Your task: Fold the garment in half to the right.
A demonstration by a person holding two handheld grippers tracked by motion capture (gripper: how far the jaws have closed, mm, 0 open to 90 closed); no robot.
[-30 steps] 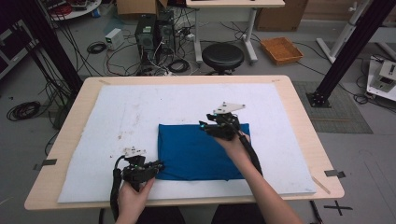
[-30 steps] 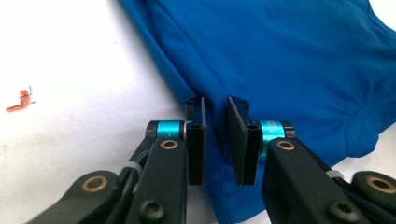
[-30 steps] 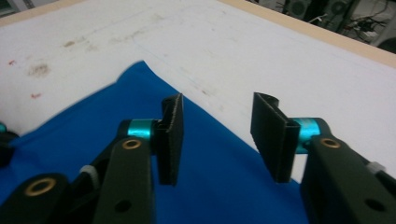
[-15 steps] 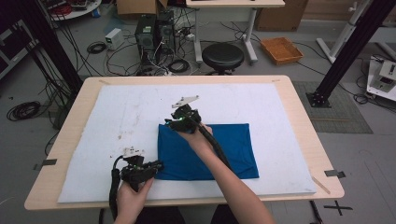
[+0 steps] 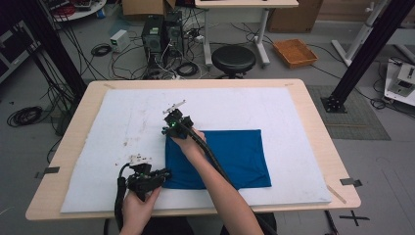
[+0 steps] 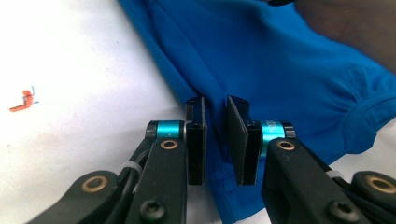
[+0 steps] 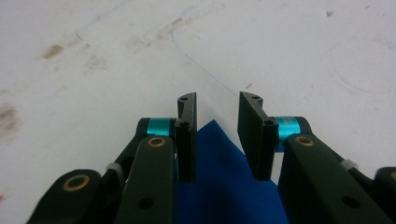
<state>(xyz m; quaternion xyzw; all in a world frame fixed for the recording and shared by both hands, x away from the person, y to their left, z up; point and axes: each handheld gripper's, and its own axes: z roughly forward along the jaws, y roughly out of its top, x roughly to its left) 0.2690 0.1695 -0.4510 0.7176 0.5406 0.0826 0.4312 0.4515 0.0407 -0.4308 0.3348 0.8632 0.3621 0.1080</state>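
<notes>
A blue cloth (image 5: pixel 235 156) lies folded into a rectangle on the white mat (image 5: pixel 122 112). My left gripper (image 5: pixel 165 173) sits at the cloth's near left corner. In the left gripper view its jaws (image 6: pixel 215 107) stand close together, pinching the cloth's (image 6: pixel 280 60) folded edge. My right gripper (image 5: pixel 167 129) is at the cloth's far left corner, its forearm lying across the fabric. In the right gripper view its jaws (image 7: pixel 217 102) are apart, with the cloth's pointed corner (image 7: pixel 224 186) lying loose between and under them.
The mat covers most of a wooden table (image 5: pixel 313 127). Faint brown stains (image 7: pixel 51 49) mark the mat left of the cloth. Bare mat stretches to the left, far side and right. A stool (image 5: pixel 234 58) and cables lie on the floor beyond.
My right gripper has swept from the cloth's right part over to its far left corner, carrying fabric with it, so the cloth is now a narrower folded rectangle. The left gripper has stayed put.
</notes>
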